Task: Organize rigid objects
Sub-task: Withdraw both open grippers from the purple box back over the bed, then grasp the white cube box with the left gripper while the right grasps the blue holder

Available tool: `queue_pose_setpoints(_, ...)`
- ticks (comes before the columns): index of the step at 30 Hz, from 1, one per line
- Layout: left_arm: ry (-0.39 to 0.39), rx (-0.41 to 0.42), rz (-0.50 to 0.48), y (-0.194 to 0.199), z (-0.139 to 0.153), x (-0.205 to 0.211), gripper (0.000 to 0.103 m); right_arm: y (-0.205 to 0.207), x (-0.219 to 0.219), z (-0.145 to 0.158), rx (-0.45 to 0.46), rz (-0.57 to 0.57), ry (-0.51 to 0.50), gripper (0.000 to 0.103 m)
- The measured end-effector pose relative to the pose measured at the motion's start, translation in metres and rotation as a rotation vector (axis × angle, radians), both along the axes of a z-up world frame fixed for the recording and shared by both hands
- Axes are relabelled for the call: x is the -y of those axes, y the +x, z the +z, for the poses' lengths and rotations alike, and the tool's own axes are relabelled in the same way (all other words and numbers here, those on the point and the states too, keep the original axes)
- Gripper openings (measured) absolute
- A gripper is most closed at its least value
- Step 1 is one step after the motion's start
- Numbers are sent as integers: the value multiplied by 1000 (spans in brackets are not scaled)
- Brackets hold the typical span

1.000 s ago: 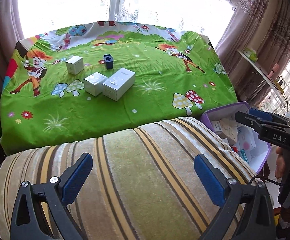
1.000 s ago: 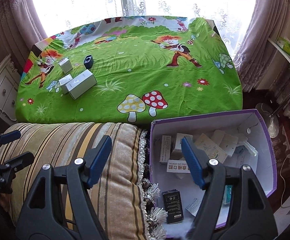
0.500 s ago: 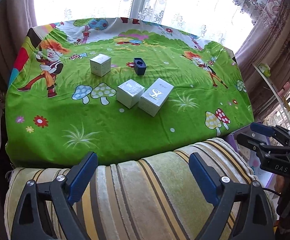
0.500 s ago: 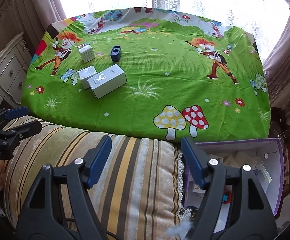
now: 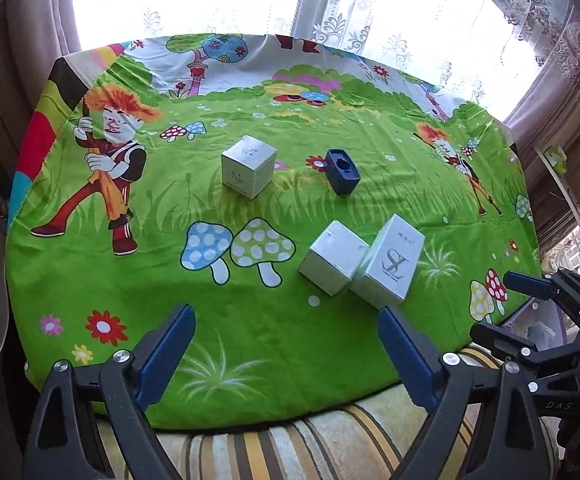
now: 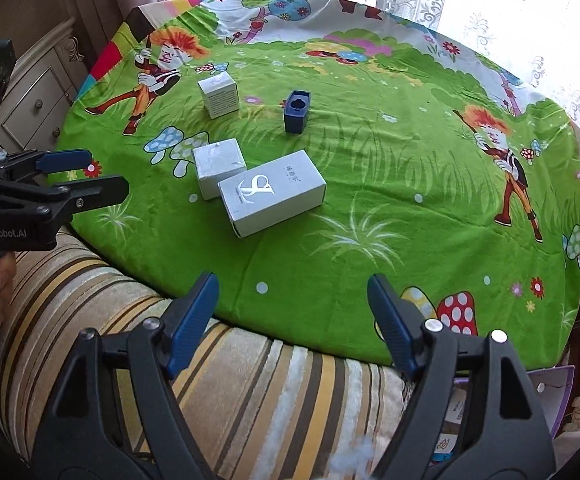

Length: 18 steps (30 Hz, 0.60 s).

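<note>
We have swung both grippers, left (image 5: 286, 344) and right (image 6: 291, 312), from the bin to the bedspread (image 5: 250, 340), jaws apart and empty, boxes (image 5: 361, 266) just ahead, ready to pick.

This is a room in a home, most likely a bedroom. A bright cartoon sheet (image 5: 250, 360) (mushrooms, flowers, grass) covers a flat surface below a window hung with lace curtains (image 5: 329, 12) and heavier patterned drapes (image 5: 569, 40). A striped cushion (image 6: 250, 380) lies in front, and a cream carved dresser (image 6: 38, 96) stands alongside.
</note>
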State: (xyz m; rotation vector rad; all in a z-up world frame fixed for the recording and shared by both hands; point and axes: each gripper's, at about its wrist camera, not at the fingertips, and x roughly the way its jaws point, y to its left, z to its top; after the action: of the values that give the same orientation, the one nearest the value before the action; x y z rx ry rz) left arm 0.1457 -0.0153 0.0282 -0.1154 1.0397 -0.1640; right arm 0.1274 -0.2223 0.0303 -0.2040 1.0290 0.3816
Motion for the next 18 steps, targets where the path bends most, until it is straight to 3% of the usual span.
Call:
queue_pose_setpoints(7, 26, 37, 6, 58, -3, -14, 93, 56, -10, 10, 15, -40, 45, 80)
queue_pose_setpoints(10, 42, 50, -18, 81, -8, -14, 87, 81, -16, 11, 28, -69, 59, 80)
queue_pose_setpoints(18, 63, 83, -89, 126, -22, -10, 86, 136, -44, -12, 14, -83, 39, 80)
